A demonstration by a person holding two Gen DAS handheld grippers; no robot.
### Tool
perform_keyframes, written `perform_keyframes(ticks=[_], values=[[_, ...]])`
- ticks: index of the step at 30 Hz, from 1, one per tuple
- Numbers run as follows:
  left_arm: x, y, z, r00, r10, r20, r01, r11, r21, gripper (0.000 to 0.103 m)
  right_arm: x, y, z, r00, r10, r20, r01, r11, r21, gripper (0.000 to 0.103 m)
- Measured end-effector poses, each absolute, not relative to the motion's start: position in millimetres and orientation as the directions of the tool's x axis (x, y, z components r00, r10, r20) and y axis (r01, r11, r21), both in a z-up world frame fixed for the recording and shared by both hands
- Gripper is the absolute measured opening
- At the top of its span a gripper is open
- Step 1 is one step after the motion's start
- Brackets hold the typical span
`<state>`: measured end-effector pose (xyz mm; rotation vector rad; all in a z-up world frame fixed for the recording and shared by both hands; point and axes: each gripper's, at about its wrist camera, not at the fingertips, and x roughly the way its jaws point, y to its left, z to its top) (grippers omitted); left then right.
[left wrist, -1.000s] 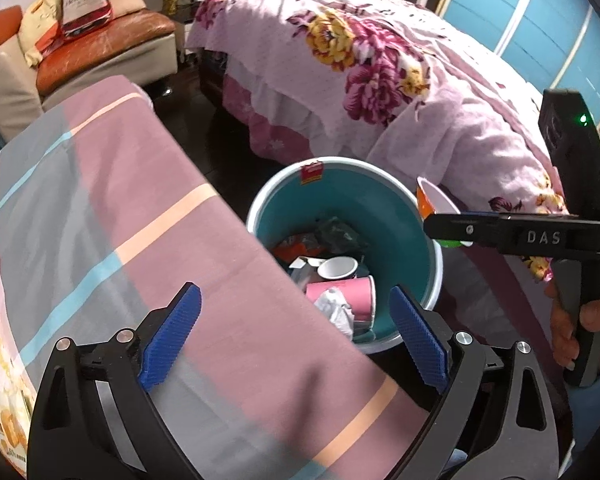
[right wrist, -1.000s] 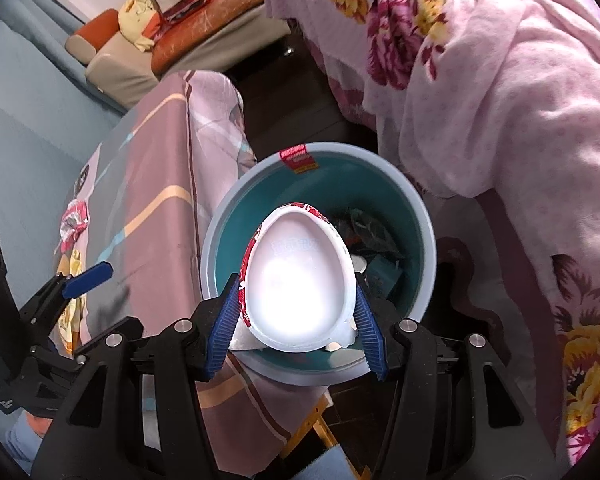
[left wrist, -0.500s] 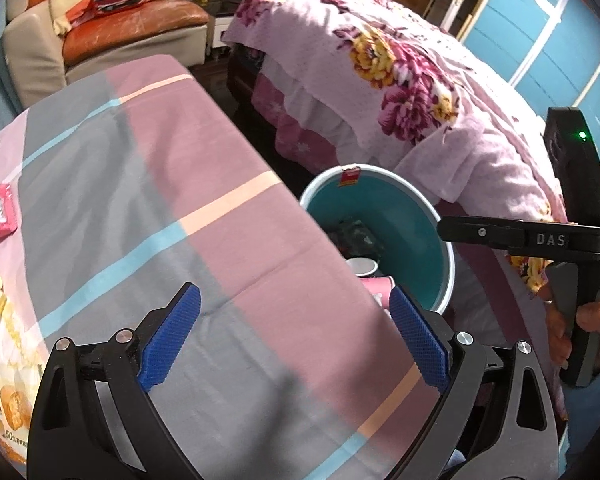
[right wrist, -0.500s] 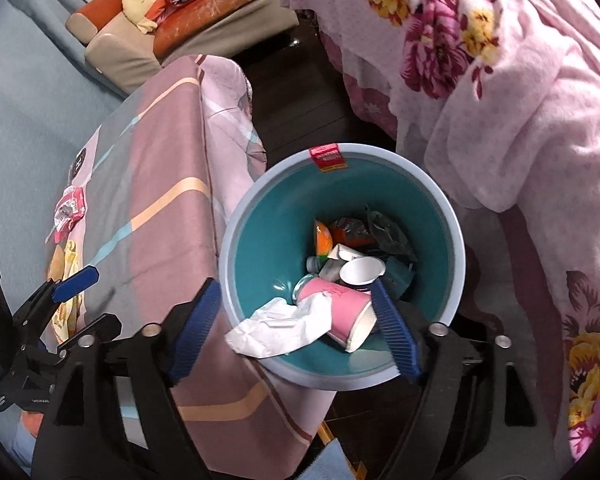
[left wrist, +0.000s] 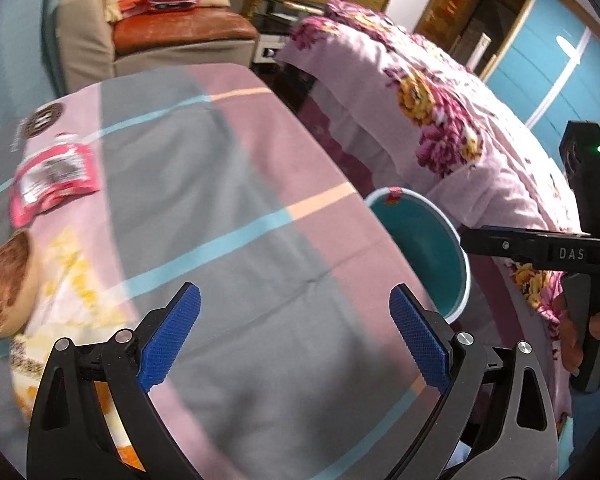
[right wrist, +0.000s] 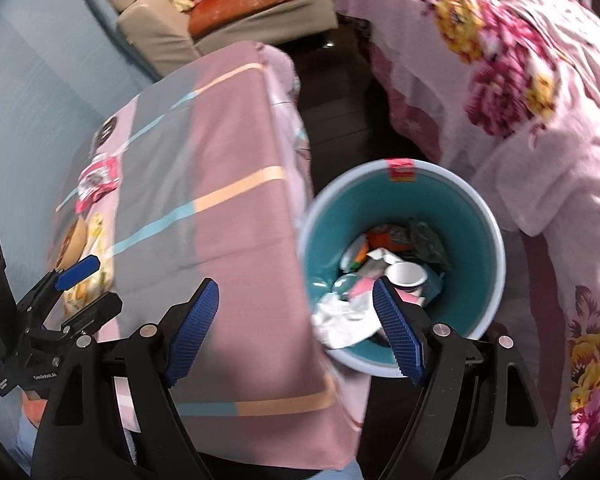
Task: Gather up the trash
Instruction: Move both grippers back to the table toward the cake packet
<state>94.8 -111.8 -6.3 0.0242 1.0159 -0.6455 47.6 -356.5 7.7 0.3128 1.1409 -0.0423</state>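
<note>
A teal trash bin (right wrist: 480, 216) stands on the floor beside the table and holds cups, wrappers and crumpled paper (right wrist: 340, 320). It also shows in the left wrist view (left wrist: 420, 232). My right gripper (right wrist: 296, 328) is open and empty, over the table edge next to the bin. My left gripper (left wrist: 296, 336) is open and empty above the tablecloth. A pink wrapper (left wrist: 52, 180) and a yellow snack package (left wrist: 68, 312) with a cake picture lie on the table at the left.
The table has a pink, grey and striped cloth (left wrist: 228, 184). A bed with a floral cover (left wrist: 420, 92) stands right of the bin. A sofa with an orange cushion (left wrist: 172, 28) is at the back. A round dark coaster (left wrist: 40, 120) lies far left.
My right gripper opened and dropped the white cup into the bin, then shifted left over the table edge. My left gripper swung left from the bin toward the table's trash.
</note>
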Motion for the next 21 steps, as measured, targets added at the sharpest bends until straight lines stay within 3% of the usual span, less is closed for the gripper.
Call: perform_keyframes(ticks=[10, 21], values=[[95.7, -22.0, 8.4, 0.461, -0.445, -0.768, 0.417, 0.872, -0.255, 0.098, 63.9, -258.6, 6.0, 0.354, 0.176, -0.919, 0.026, 0.98, 0.198, 0.076], [94.8, 77.8, -9.5, 0.503, -0.352, -0.789, 0.266, 0.932, -0.246, 0.099, 75.5, -157.9, -23.4, 0.226, 0.257, -0.94, -0.137, 0.963, 0.231, 0.076]])
